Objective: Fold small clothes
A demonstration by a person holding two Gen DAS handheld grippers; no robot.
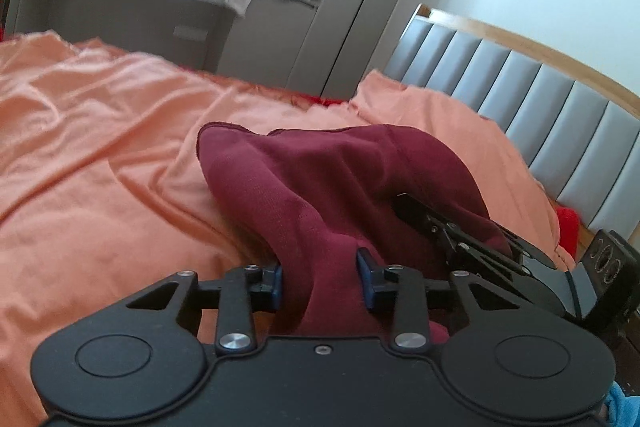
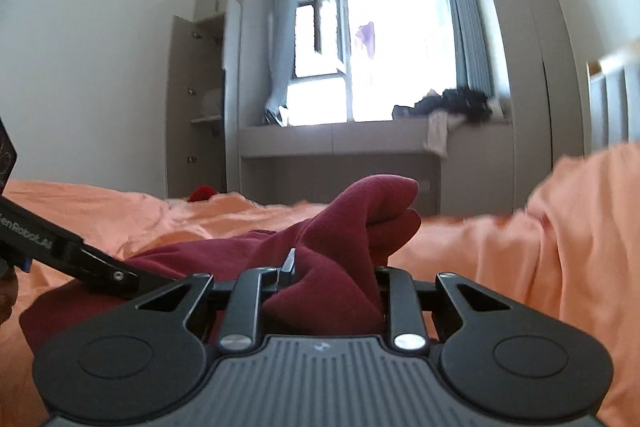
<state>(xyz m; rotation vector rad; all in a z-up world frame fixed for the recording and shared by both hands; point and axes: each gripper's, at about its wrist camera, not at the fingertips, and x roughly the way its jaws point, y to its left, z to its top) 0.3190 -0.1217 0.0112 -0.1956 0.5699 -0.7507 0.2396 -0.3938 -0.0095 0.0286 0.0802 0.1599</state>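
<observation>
Both grippers clamped on the maroon garment (image 1: 320,179), which sits mid-bed on the orange sheet (image 1: 100,147). Left gripper (image 1: 320,281): blue pads pinched on a bunched fold, cloth filling the gap between them. Right gripper (image 2: 332,279): jaws narrow, a thick wad of the same cloth squeezed between them, bulging up past the tips. In the left view the right gripper (image 1: 452,231) comes in from the right, its tip buried under the cloth. Rest of the garment drapes on the sheet. Grey headboard (image 1: 540,99) at right; dark clothes pile (image 2: 452,103) on the window ledge behind
</observation>
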